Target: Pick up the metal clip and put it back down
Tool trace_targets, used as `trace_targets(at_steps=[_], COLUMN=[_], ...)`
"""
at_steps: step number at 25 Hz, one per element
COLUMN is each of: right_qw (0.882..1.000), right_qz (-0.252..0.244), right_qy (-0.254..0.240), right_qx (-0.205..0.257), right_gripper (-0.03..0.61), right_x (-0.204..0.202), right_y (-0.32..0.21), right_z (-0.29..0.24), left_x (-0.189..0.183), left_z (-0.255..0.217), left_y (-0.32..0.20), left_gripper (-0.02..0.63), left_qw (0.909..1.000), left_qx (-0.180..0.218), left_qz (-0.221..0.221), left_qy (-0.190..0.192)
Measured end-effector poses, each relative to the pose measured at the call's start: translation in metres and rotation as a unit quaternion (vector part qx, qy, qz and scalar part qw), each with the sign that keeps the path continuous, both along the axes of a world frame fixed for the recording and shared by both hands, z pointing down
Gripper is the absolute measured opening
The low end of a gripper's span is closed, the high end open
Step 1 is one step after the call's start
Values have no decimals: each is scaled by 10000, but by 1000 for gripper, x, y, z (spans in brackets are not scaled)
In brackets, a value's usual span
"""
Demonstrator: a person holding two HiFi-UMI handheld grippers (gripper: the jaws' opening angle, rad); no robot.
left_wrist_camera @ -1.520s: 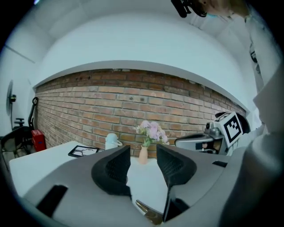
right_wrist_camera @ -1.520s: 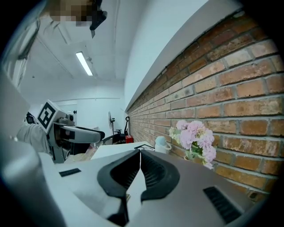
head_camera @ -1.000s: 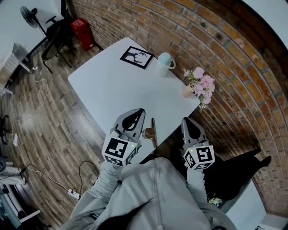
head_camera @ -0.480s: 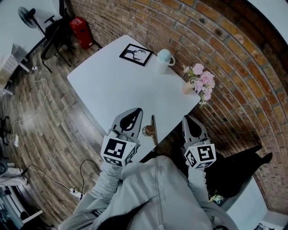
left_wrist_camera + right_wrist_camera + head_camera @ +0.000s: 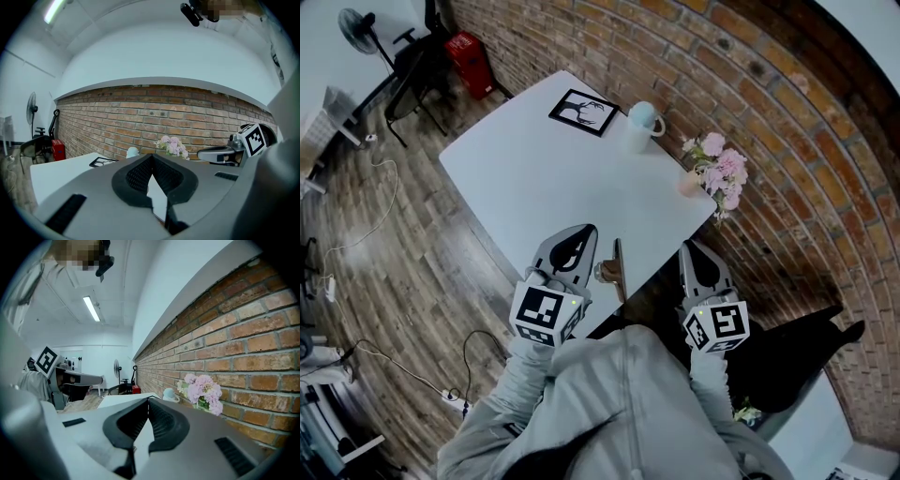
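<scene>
The metal clip (image 5: 608, 273) is what I take the small brownish piece at the near edge of the table (image 5: 534, 187) to be. From the head view it sits close to the near corner, with a thin dark strip rising beside it. It lies between the left tongs (image 5: 585, 232) and the right tongs (image 5: 688, 249), and neither touches it. It is too small to read its shape. I would expect it to be light, stiff and rather slick, so the safest hold looks to be across its broader body, not on the thin strip.

Along the edge by the brick wall (image 5: 750, 84), a pale mug (image 5: 642, 129) stands near the far corner, just beside a picture frame (image 5: 584, 114). I cannot see what is inside the mug. A small vase (image 5: 692, 187) holding pink flowers (image 5: 722, 174) stands at the wall-side corner, well apart from the clip.

In the left gripper view the left tongs (image 5: 151, 156) are closed tip to tip with nothing caught, and only white table shows through the gap lower down. The frame (image 5: 102, 161), mug (image 5: 132, 152) and flowers (image 5: 172, 146) line up ahead, and the clip does not show.

In the right gripper view the right tongs (image 5: 148, 401) are likewise pressed together and empty. The mug (image 5: 169, 393) and flowers (image 5: 202, 389) stand against the wall, and the clip is again out of sight.
</scene>
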State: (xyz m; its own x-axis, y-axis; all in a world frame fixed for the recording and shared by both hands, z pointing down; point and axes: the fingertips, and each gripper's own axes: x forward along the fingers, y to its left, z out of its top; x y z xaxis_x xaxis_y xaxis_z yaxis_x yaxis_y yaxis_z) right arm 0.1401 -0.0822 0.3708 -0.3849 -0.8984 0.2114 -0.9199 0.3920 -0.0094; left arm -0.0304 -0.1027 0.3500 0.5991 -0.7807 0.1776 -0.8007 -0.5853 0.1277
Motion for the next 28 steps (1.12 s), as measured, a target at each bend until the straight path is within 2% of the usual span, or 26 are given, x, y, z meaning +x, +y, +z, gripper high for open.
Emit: trace_targets(at_steps=[28], right_qw=[10000], right_qz=[42], right_qy=[33], right_qx=[-66], right_gripper=[23], right_x=[4], right_y=[3], right_z=[2], left_x=[-4], left_z=[4], left_y=[-2], left_gripper=[26], left_qw=[9999], left_qx=[-15], left_qz=[-79], left_qy=[-94])
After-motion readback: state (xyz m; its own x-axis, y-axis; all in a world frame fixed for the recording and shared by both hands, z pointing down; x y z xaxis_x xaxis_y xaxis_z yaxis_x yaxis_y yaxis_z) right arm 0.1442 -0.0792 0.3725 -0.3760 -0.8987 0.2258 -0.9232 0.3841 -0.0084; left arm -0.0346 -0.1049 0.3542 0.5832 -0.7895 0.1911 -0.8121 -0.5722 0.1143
